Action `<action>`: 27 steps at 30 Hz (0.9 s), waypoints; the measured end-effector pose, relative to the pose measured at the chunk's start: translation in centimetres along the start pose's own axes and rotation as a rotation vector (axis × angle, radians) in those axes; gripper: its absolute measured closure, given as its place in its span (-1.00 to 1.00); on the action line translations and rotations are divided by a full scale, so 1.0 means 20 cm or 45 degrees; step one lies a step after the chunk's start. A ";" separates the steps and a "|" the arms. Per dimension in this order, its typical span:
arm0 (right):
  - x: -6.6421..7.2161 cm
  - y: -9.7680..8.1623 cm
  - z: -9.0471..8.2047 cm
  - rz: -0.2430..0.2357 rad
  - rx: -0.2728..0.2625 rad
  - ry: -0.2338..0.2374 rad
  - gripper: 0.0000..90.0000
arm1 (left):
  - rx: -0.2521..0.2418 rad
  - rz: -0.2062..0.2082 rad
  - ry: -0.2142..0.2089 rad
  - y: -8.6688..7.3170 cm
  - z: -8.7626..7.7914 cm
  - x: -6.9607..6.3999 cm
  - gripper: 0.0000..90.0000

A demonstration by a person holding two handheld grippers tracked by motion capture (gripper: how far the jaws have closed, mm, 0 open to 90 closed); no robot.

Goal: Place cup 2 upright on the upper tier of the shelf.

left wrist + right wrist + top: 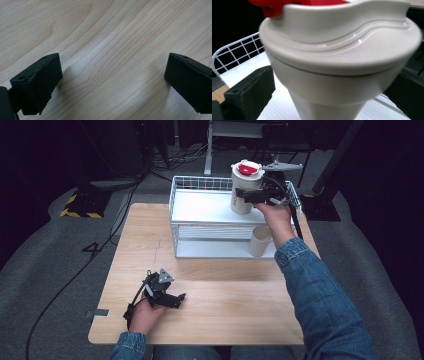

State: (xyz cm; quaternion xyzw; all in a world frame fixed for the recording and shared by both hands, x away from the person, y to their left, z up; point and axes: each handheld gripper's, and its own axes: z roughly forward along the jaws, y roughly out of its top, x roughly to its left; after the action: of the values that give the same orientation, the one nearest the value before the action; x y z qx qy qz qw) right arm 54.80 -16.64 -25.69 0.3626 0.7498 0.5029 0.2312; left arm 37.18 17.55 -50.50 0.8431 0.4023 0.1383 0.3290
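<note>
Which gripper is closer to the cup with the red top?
Right. The right gripper has the lidded cup between its jaws at the rack's top shelf; the left gripper rests open on the table, far away.

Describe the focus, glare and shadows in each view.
High view: the table is evenly lit, its surroundings dark. Left gripper view: sharp wood grain, soft shadows beside the open left tongs. Right gripper view: the cup between the right tongs looks soft and blurred, with small glare streaks on its lid.
</note>
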 end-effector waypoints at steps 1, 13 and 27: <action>0.00 0.00 -0.02 -0.007 -0.003 0.001 -1.00 | -0.002 0.000 0.002 0.00 0.00 0.00 -0.95; 0.00 -0.02 -0.22 -0.042 -0.027 0.030 -1.00 | 0.001 0.002 0.004 -0.01 -0.01 0.00 -0.95; 0.00 -0.08 -0.46 -0.085 -0.029 0.080 -1.00 | 0.000 -0.006 0.015 -0.04 -0.03 -0.01 -0.95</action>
State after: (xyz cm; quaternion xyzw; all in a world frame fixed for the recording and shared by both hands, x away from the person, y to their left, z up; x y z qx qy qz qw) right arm 47.72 -22.34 -23.60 0.3188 0.7625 0.5146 0.2283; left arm 36.35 18.11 -50.50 0.8413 0.4062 0.1425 0.3270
